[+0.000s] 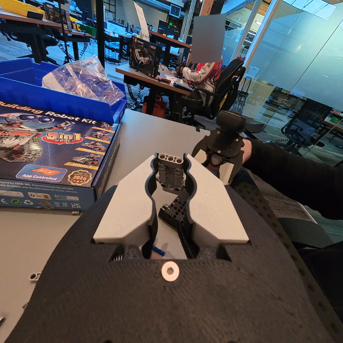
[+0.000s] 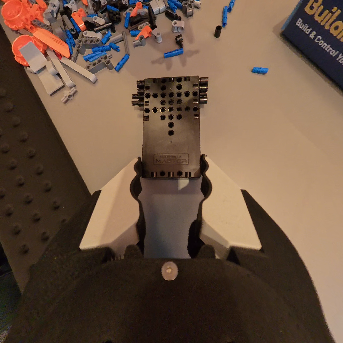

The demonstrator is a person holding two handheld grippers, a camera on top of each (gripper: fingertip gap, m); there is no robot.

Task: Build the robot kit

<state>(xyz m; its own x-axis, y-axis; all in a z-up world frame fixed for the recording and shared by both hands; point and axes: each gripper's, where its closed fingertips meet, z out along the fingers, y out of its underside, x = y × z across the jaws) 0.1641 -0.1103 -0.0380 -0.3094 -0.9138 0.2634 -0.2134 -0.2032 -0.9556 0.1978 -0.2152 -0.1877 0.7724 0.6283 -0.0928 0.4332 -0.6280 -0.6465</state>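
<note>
Two grippers: left [image 1: 170,157] clamps grey motor block [image 1: 170,173], right [image 2: 171,163] black perforated plate [image 2: 171,126].

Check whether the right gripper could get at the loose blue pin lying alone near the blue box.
Probably not as it stands: the right gripper is shut on the black perforated block, though open table surrounds the blue pin.

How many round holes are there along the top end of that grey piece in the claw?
3, in a row across the top end of the grey piece in the left claw: left, middle, right. The claw may hide others.
</note>
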